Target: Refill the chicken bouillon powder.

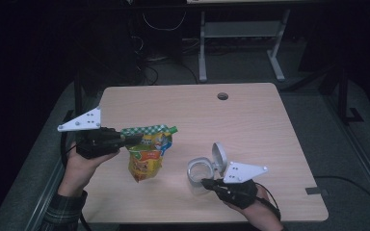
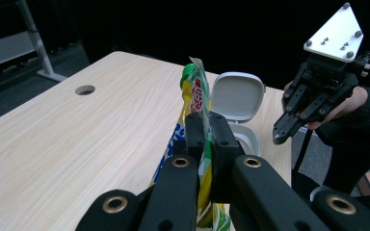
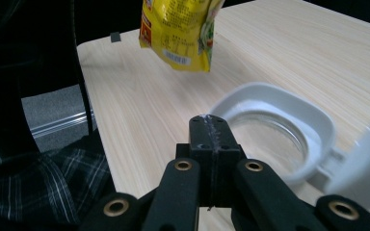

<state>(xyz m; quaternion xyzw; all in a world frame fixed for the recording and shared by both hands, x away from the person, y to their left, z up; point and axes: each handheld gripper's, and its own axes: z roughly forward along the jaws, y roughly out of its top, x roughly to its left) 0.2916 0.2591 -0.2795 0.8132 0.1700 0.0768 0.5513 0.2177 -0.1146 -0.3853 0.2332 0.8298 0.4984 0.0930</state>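
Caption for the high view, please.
Left gripper holds a yellow snack bag above the table; shut, empty right gripper beside the open-lidded clear container.

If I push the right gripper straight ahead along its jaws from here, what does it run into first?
Probably the white rim of the open container: the shut right gripper points at its near edge, just in front. The yellow snack bag hangs farther off and higher. Depth is hard to judge here.

The far half of the table (image 1: 241,110) lay bare. Nearer, a hanging snack bag (image 1: 147,156) and an open-lidded container (image 1: 203,168) stood apart, with open tabletop between them.
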